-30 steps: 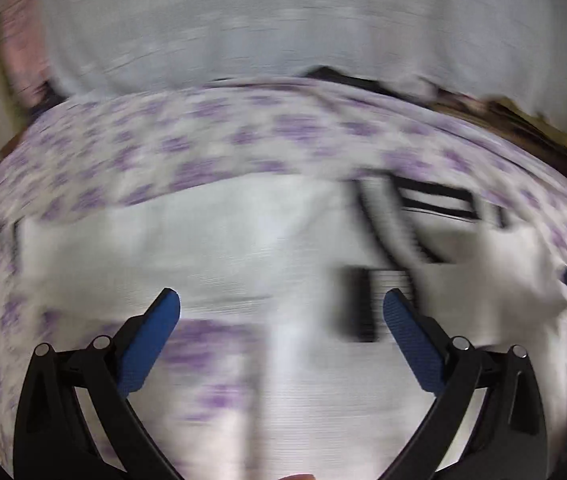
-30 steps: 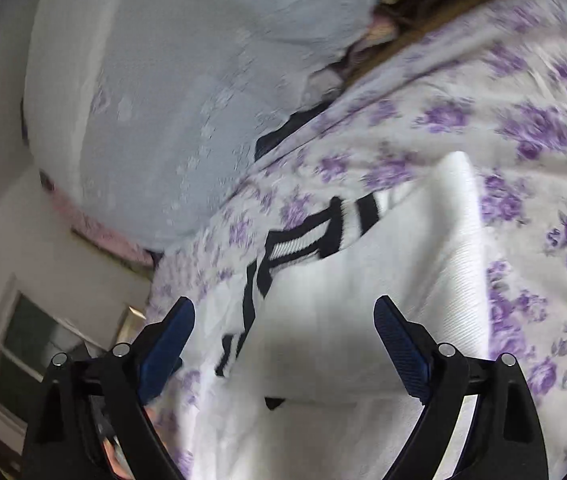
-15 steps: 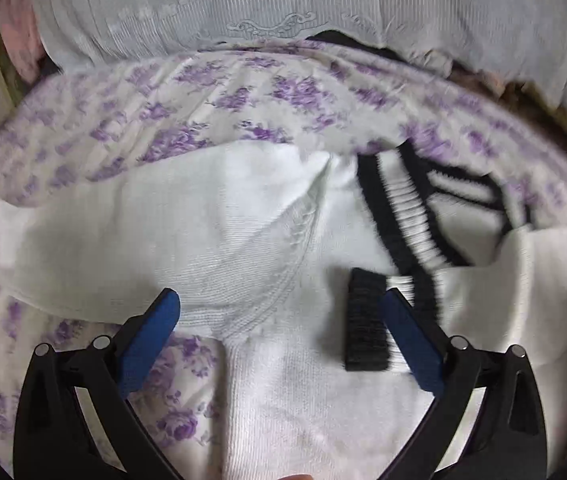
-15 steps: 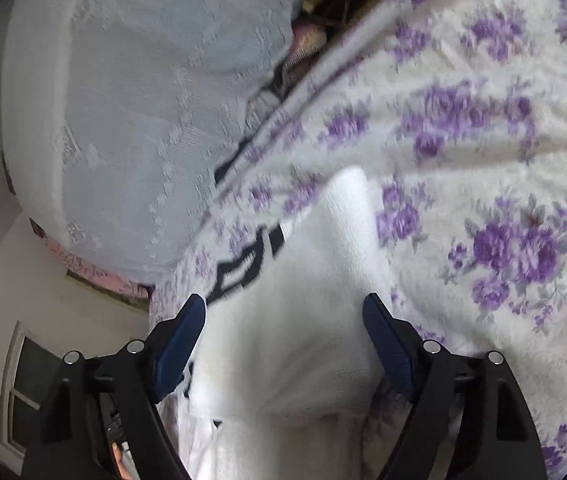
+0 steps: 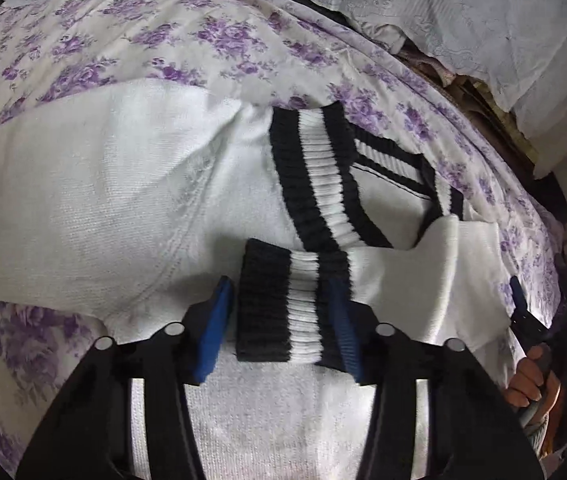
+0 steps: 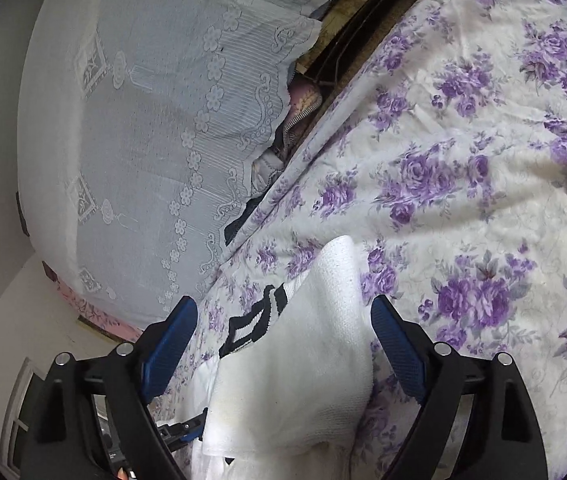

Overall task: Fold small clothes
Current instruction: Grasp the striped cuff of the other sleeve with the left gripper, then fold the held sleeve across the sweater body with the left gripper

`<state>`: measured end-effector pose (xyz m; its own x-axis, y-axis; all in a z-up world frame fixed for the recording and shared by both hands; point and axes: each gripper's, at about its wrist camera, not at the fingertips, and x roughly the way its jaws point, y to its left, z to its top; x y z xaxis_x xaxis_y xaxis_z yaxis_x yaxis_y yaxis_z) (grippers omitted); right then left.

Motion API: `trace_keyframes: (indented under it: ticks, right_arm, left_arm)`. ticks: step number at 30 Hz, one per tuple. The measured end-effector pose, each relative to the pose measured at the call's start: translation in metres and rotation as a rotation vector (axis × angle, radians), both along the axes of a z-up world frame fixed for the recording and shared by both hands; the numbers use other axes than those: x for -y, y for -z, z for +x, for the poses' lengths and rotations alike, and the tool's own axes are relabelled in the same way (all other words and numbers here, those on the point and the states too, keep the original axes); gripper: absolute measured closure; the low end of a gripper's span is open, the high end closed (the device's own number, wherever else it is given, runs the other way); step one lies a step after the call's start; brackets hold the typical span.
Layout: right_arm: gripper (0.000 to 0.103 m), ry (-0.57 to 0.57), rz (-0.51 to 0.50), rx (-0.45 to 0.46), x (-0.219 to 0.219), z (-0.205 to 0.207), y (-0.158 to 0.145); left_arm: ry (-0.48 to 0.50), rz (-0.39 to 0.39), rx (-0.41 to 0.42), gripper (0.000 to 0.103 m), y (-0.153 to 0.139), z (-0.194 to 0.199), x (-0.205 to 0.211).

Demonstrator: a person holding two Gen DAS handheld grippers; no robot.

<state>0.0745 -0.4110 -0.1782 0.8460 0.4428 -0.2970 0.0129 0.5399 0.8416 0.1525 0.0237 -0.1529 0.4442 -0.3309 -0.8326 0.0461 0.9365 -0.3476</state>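
Observation:
A white knit sweater (image 5: 103,200) with a black-and-white striped V collar (image 5: 323,184) lies face up on a floral bed sheet (image 5: 203,40). Its right sleeve is folded across the chest. My left gripper (image 5: 279,316) has closed in on that sleeve's striped cuff (image 5: 283,304), with blue pads on both sides of it. In the right wrist view the folded sleeve (image 6: 303,360) lies between the open fingers of my right gripper (image 6: 283,344), which holds nothing. The right gripper also shows at the right edge of the left wrist view (image 5: 523,312).
White lace-covered pillows (image 6: 143,120) line the head of the bed. A dark gap with clutter (image 6: 347,40) runs between the pillows and the mattress. The purple-flowered sheet (image 6: 483,160) spreads out to the right of the sweater.
My left gripper has moved forward and down and its fingers have closed from wide open onto the striped cuff. My right gripper stayed open and swung further over the sleeve fold.

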Motion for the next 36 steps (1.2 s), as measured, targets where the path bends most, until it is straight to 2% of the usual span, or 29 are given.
trace_keyframes:
  ticks: [4,8,10,14,16,18,19,22,24,27,28,29,31,32,33,34,36]
  right_arm:
    - [0.014,-0.032,-0.052,0.034,-0.015,0.006,-0.010]
    - [0.014,-0.063,-0.125,0.055,-0.028,0.007,-0.018]
    - [0.014,-0.079,-0.148,0.066,-0.033,0.006,-0.021]
    - [0.014,-0.113,-0.188,0.076,-0.043,0.006,-0.026]
    - [0.014,-0.129,-0.238,0.008,-0.050,0.013,-0.020]
    - [0.015,-0.146,-0.275,-0.129,-0.054,0.026,-0.003]
    - [0.018,-0.146,-0.273,-0.144,-0.054,0.027,0.001]
    - [0.019,-0.123,-0.248,-0.106,-0.049,0.021,-0.006]
    - [0.018,-0.102,-0.226,-0.064,-0.046,0.017,-0.013]
    - [0.018,-0.155,-0.181,0.000,-0.051,0.016,-0.023]
    - [0.018,-0.169,-0.190,-0.008,-0.054,0.018,-0.022]
    - [0.018,-0.182,-0.208,-0.034,-0.057,0.021,-0.019]
    - [0.016,-0.215,-0.248,-0.147,-0.063,0.033,-0.002]
    - [0.017,-0.212,-0.263,-0.123,-0.064,0.032,-0.001]
    - [0.017,-0.206,-0.268,-0.119,-0.064,0.029,-0.004]
    - [0.017,-0.189,-0.271,-0.104,-0.064,0.026,-0.008]
    - [0.016,-0.163,-0.275,-0.008,-0.063,0.014,-0.020]
  left_arm:
    - [-0.002,-0.002,0.012,0.058,0.001,-0.002,0.001]
    - [-0.031,0.017,0.046,0.092,-0.002,-0.004,-0.008]
    - [-0.047,0.005,0.068,0.094,-0.009,-0.006,-0.016]
    - [-0.064,0.090,0.121,0.094,-0.019,-0.012,-0.022]
    - [-0.064,0.144,0.104,0.094,-0.011,-0.012,-0.021]
    - [-0.067,0.183,0.087,0.092,0.000,-0.011,-0.019]
    - [-0.073,0.193,0.095,0.090,-0.001,-0.013,-0.020]
    - [-0.111,0.222,0.118,0.089,-0.015,-0.022,-0.021]
    - [-0.111,0.222,0.178,0.089,-0.030,-0.032,-0.019]
    - [-0.043,0.204,0.223,0.073,-0.041,-0.037,-0.005]
    - [-0.008,0.203,0.220,0.060,-0.039,-0.035,0.004]
    - [0.010,0.222,0.211,0.052,-0.034,-0.032,0.012]
    - [0.023,0.280,0.173,0.051,-0.015,-0.023,0.023]
    - [0.024,0.306,0.135,0.049,-0.002,-0.019,0.026]
    - [0.020,0.322,0.134,0.048,0.005,-0.018,0.027]
    - [0.022,0.330,0.166,0.048,0.002,-0.023,0.028]
    - [0.007,0.321,0.168,0.039,-0.007,-0.030,0.022]
